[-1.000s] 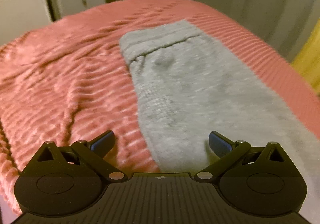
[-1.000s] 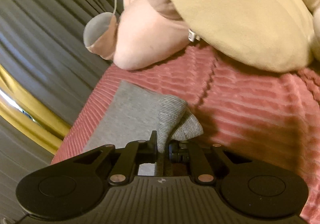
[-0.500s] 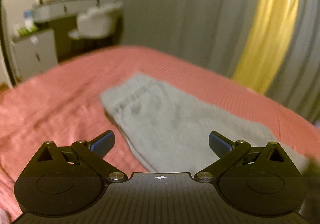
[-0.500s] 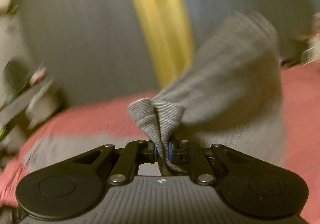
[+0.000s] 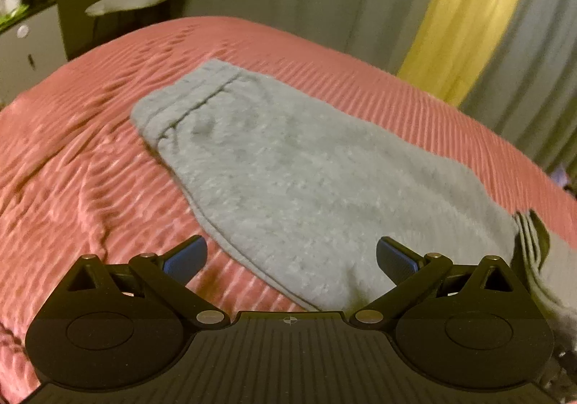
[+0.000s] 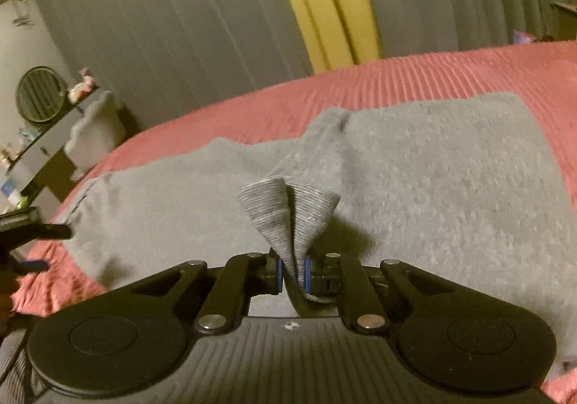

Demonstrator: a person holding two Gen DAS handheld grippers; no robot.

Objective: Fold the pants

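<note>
- The grey pants [image 5: 295,173] lie flat on the pink ribbed bedspread [image 5: 72,169], running from the waistband [image 5: 180,97] at the upper left of the left wrist view down to the lower right, where the fabric rises off the bed at the frame's edge.
- The right gripper [image 6: 292,269] has its jaws clamped on the ribbed cuff [image 6: 288,213], which fans out above the pads at the centre of the right wrist view; the leg it is carrying drapes over the rest of the pants across the middle of that frame.
- The left gripper [image 5: 291,258] stands with its jaws wide apart and nothing between them, hovering over the near edge of the pants at the bottom of its view.
- The step in hand appears to be bringing the cuff end over toward the waistband to halve the length.
- To do it well, the cuff should probably be laid down square to the waistband, so the side edges line up rather than slanting.
- The grip is best held until the cuff rests on the cloth; letting go high would likely let it flop and crumple.
- The free left gripper could pin the lower layer near the fold line so the pants do not drag across the bedspread.
- A slow lowering should help the carried leg settle without trapped wrinkles.
</note>
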